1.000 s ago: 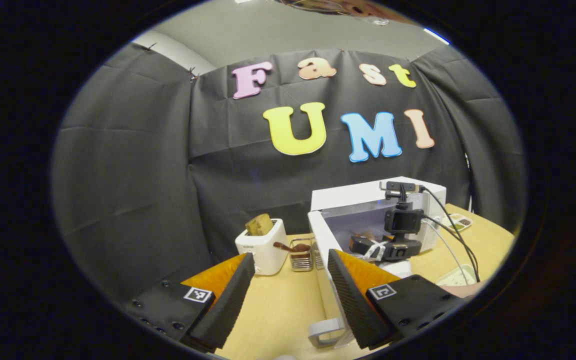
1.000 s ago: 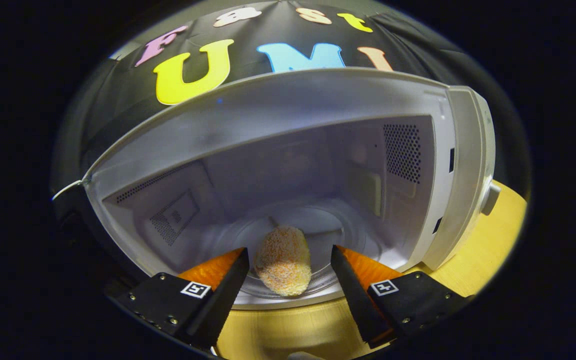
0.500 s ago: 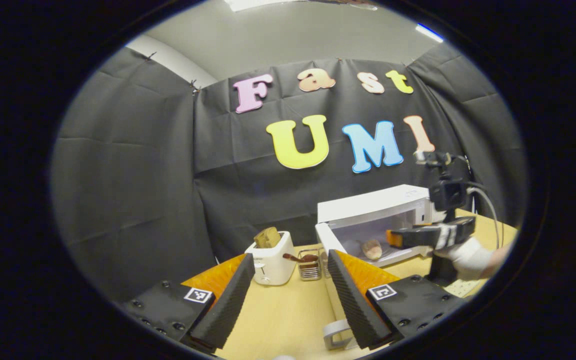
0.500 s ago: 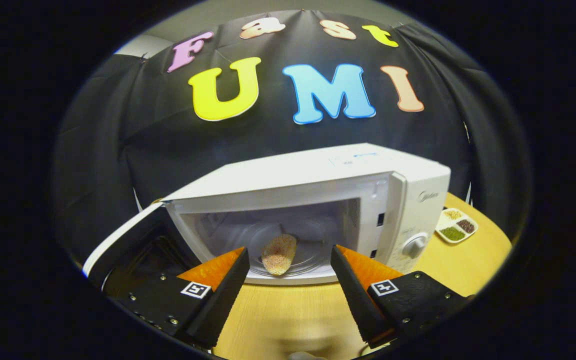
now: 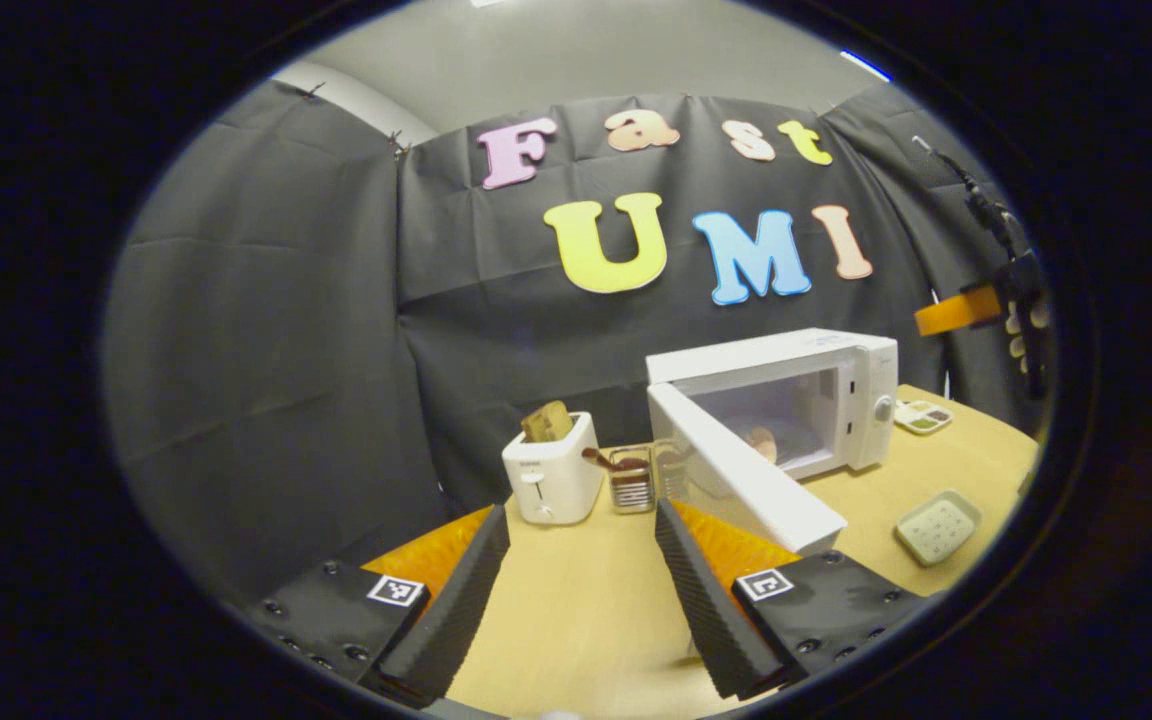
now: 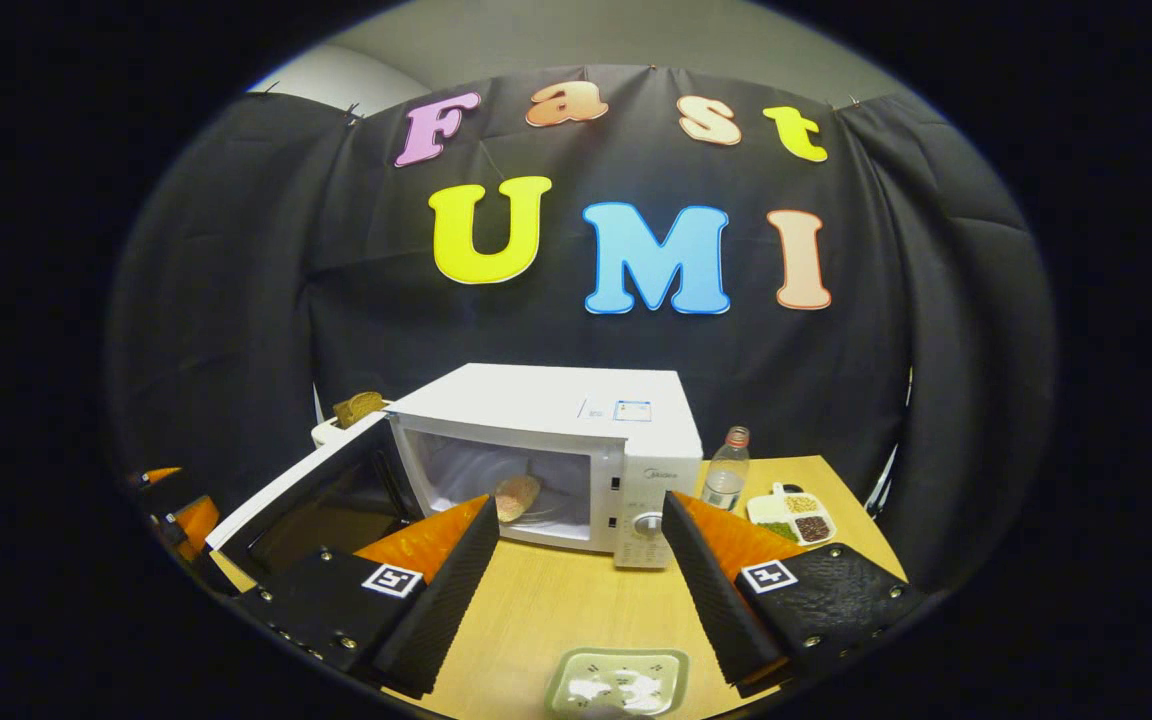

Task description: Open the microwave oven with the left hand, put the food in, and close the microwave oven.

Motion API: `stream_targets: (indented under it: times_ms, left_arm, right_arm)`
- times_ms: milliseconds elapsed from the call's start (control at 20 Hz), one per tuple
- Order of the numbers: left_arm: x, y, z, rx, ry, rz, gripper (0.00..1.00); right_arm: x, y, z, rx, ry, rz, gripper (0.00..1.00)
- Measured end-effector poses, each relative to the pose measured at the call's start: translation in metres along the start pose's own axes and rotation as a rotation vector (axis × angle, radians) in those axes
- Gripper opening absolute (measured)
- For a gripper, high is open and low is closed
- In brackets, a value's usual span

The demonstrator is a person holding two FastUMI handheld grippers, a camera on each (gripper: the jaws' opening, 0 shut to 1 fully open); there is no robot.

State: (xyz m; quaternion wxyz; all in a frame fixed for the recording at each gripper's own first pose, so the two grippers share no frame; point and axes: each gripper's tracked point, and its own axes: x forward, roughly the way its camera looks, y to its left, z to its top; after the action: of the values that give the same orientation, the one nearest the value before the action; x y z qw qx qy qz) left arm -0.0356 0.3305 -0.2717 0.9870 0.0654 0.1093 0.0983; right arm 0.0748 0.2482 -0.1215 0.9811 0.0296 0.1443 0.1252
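Left gripper view. Left gripper [image 5: 572,570]: fingers spread wide apart, nothing between them, held over the pale wooden table [image 5: 576,610]. Microwave oven [image 5: 816,400]: white box, standing toward the back right of the table, door [image 5: 741,475] swung out toward the camera, its outer end just beside the gripper's right finger; contact cannot be told. Food [image 5: 763,442]: small tan oval lump, lying inside the cavity. Toaster [image 5: 551,480]: white, left of the microwave oven, a brown slice standing in its slot. Small wire rack [image 5: 628,480]: between toaster and door. Flat pale-green dish [image 5: 938,526]: on the table in front of the microwave oven. Divided snack tray [image 5: 921,416]: right of it. Right gripper [image 5: 976,308]: raised high at the right edge in a person's hand; opening cannot be told here.

Right gripper view. Right gripper [image 6: 581,575]: fingers wide apart, empty, well back from the microwave oven [image 6: 556,450]. Food [image 6: 516,496]: breaded, orange-tan, elongated, resting on the glass turntable inside. Door [image 6: 306,500]: open to the left. Plastic bottle [image 6: 726,470] and snack tray [image 6: 791,520]: right of the oven. Pale-green dish [image 6: 618,683]: near table edge.
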Motion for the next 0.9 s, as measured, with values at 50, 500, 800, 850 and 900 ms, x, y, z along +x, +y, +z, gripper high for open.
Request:
stream_targets:
  times_ms: [50,500,800,850,900]
  left_arm:
    - [0.001,0.002,-0.010,0.008,0.009,0.001,1.00]
    - [-0.008,-0.039,-0.040,0.048,0.075,-0.034,0.95]
    - [-0.011,-0.121,-0.039,0.050,0.089,-0.148,0.95]
    - [-0.010,-0.138,-0.039,0.052,0.096,-0.172,0.95]
    - [-0.007,-0.155,-0.039,0.057,0.096,-0.196,0.95]
  right_arm:
    - [-0.012,-0.006,0.006,0.007,-0.003,-0.002,1.00]
    - [-0.058,-0.050,0.020,0.002,0.005,-0.039,1.00]
    - [-0.069,-0.072,0.020,0.016,0.012,-0.051,1.00]
    - [-0.070,-0.077,0.020,0.009,0.017,-0.056,1.00]
    - [-0.072,-0.079,0.020,0.010,0.020,-0.055,1.00]
